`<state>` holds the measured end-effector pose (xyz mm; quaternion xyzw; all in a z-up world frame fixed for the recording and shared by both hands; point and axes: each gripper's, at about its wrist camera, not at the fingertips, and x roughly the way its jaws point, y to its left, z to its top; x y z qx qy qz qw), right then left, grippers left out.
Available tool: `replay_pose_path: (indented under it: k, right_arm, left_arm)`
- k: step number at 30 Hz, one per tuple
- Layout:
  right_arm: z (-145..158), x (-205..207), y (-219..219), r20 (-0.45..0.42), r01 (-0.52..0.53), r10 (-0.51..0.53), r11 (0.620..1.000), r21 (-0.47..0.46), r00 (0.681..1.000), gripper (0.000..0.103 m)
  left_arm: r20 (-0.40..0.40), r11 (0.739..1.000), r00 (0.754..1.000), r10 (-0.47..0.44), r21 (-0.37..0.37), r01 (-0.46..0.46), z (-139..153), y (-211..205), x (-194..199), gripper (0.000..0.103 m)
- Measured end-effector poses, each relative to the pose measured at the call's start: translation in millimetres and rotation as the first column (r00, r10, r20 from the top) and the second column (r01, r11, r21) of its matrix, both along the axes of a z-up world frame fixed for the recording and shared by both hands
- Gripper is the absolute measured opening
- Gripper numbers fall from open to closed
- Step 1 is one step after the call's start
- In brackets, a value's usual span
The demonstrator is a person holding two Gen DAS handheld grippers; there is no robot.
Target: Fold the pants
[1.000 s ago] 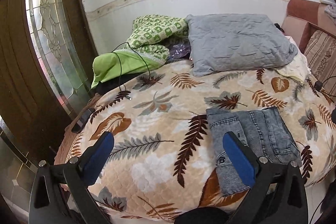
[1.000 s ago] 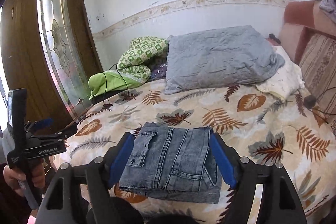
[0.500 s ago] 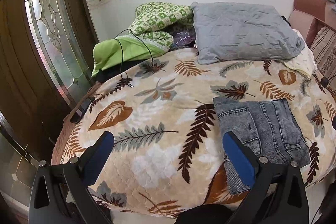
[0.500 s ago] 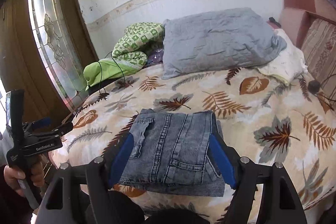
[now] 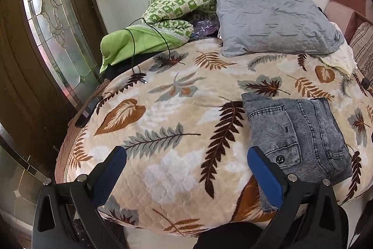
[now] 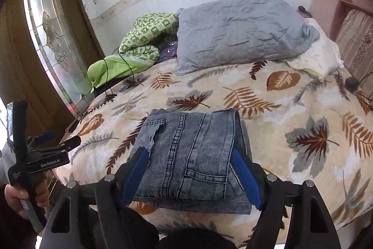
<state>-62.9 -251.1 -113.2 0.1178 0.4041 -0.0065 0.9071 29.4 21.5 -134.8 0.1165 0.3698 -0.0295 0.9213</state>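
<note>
Two grippers with blue pads hang over a bed, both spread wide and gripping nothing. From the right wrist view, the right gripper (image 6: pixel 190 175) points down at the folded jeans (image 6: pixel 188 155), its jaws framing the near end of the bundle on either side; whether the pads touch the denim cannot be told. The left gripper (image 5: pixel 186 175), seen from its own camera, is open over bare bedspread (image 5: pixel 163 113), with the jeans (image 5: pixel 296 132) just beyond its right finger. That left gripper (image 6: pixel 44 153) also shows at the left edge of the right wrist view, held upright in a hand (image 6: pixel 16 197) off the side of the bed, its state unclear from that angle. The jeans lie folded into a compact rectangle near the front edge of the bed, pocket and seams facing up, a lower layer of denim sticking out under the top fold. The bedspread is cream with brown and grey leaves. Farther back, a grey pillow (image 6: pixel 240 32) leans toward the wall, with a green patterned blanket (image 6: pixel 149 39) bunched beside it and a black cable (image 5: pixel 139 48) trailing over the green fabric onto the spread. A wooden door (image 5: pixel 35 50) with leaded glass stands to the left.
</note>
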Motion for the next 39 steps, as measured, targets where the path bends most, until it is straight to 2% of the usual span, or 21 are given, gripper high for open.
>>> replay_pose_path:
  k: [39]
  right_arm:
    - [-10.9, 3.6, 5.5, -0.039, -0.005, 0.005, 1.000, 0.005, 0.999, 0.078]
  left_arm:
    - [-0.021, 1.000, 1.000, -0.006, -0.004, 0.005, -4.3, 1.3, 4.9, 0.103]
